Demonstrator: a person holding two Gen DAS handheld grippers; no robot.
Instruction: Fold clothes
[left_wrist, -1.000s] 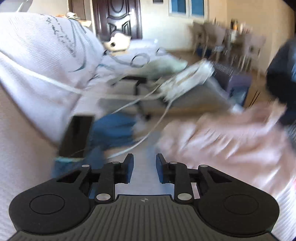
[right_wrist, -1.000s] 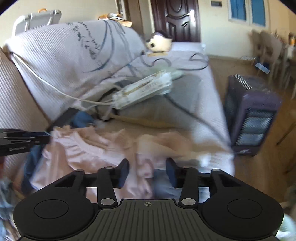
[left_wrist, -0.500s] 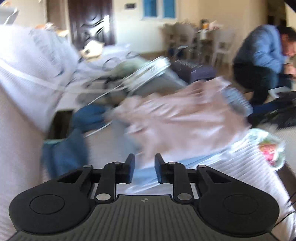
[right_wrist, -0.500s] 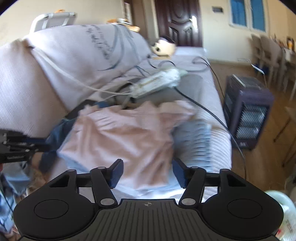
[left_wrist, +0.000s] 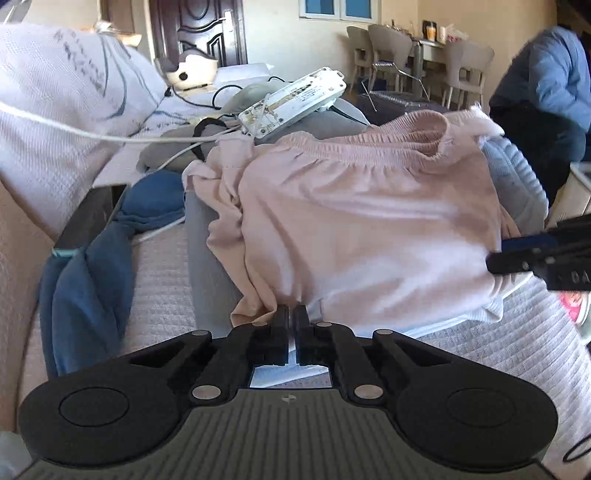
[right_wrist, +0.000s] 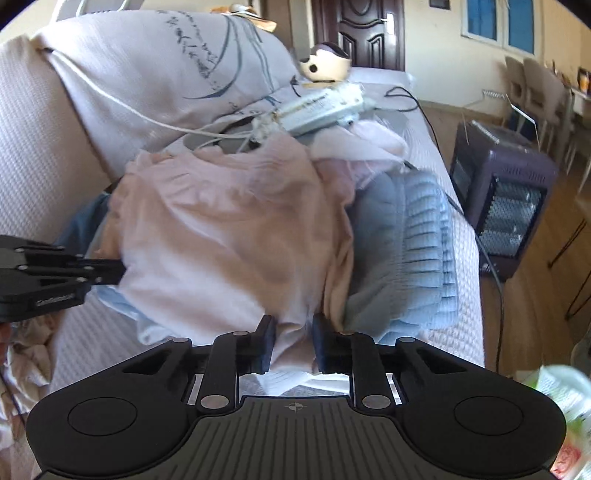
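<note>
A pale pink garment (left_wrist: 362, 221) with a gathered elastic waistband lies spread over a grey garment on the sofa seat. My left gripper (left_wrist: 291, 317) is at its near hem, with the jaws shut and the fabric edge pinched at the tips. In the right wrist view the same pink garment (right_wrist: 229, 236) bunches between my right gripper's (right_wrist: 291, 332) fingers. Those jaws are closing, with the pads pressing on the fold. My right gripper (left_wrist: 517, 254) enters the left wrist view at the garment's right edge. My left gripper (right_wrist: 110, 271) shows at the garment's left edge.
A grey ribbed garment (right_wrist: 406, 240) lies under and right of the pink one, a blue cloth (left_wrist: 88, 280) to its left. Behind are a power strip (left_wrist: 291, 101) with cables and a patterned cushion (left_wrist: 55, 103). A heater (right_wrist: 506, 214) stands off the sofa; a person (left_wrist: 546, 85) sits far right.
Both grippers have come down to the pink garment's near edge and their jaws have closed on it. The garment, blurred and moving before, now lies spread on the seat.
</note>
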